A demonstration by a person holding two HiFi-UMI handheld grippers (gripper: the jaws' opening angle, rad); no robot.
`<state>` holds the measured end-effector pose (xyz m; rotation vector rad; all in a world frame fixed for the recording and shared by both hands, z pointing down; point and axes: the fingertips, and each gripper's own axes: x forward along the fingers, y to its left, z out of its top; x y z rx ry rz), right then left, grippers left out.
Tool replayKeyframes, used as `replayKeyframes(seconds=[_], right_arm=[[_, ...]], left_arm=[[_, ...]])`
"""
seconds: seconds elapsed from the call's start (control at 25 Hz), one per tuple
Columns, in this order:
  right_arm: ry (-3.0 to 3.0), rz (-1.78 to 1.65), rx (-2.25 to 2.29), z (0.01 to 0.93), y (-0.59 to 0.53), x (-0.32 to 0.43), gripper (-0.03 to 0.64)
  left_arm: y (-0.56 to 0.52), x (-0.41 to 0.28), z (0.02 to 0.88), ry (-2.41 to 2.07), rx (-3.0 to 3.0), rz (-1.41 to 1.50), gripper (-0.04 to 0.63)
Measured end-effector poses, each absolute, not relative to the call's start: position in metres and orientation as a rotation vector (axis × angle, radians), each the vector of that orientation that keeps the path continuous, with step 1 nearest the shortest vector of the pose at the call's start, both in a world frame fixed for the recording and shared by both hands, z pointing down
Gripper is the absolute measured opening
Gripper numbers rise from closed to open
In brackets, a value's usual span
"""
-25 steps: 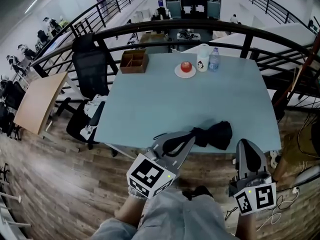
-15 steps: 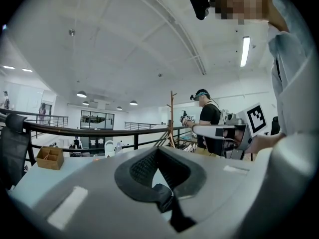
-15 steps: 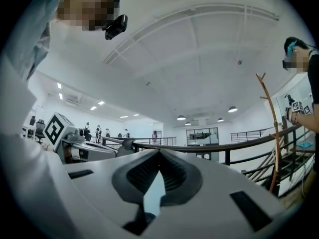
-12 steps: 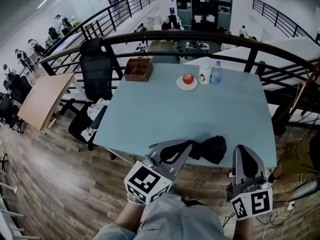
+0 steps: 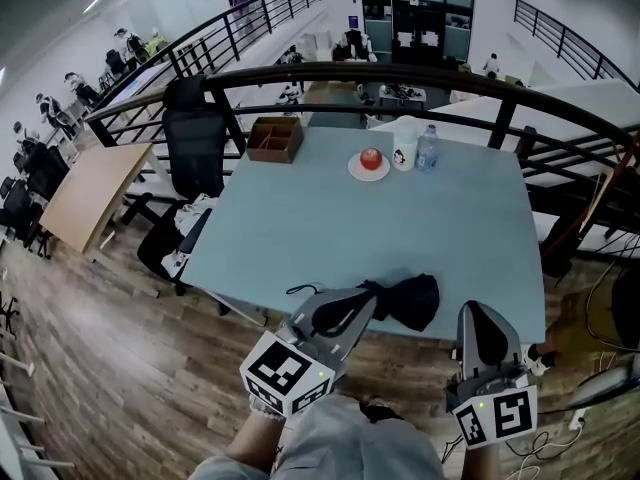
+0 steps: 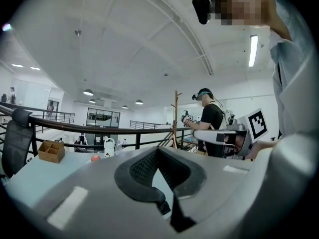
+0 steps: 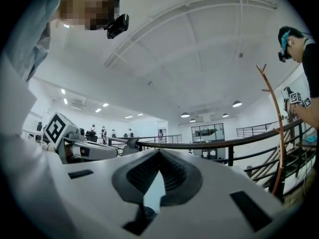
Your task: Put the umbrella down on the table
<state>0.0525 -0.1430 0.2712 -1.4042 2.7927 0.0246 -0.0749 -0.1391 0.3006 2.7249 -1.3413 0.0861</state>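
Note:
The black folded umbrella (image 5: 405,301) lies on the pale blue table (image 5: 400,218), close to its front edge. A thin strap (image 5: 298,289) trails from it to the left. My left gripper (image 5: 368,298) is shut with nothing in it, and its tip is right beside the umbrella's near end; whether they touch I cannot tell. In the left gripper view the jaws (image 6: 158,151) meet with only the table showing past them. My right gripper (image 5: 478,313) hovers off the table's front edge, right of the umbrella, and is shut and holds nothing (image 7: 159,153).
At the table's far side stand a wooden box (image 5: 275,138), a plate with a red apple (image 5: 370,160), a white bottle (image 5: 404,143) and a water bottle (image 5: 427,148). A black chair (image 5: 190,148) is at the left. A dark railing (image 5: 400,73) curves behind.
Both grippers have shifted a little lower in the head view, toward me. The umbrella stays lying at the table's front edge. Both grippers stay shut.

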Motion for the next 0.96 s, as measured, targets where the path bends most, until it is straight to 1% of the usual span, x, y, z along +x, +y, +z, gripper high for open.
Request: replayKeyframes(seconds=[0.96], right_arm=[[2.818, -0.004, -1.393, 0.297, -0.118, 0.105, -0.008]], left_arm=[[-0.120, -0.032, 0.316, -1.373, 2.661, -0.015, 0.005]])
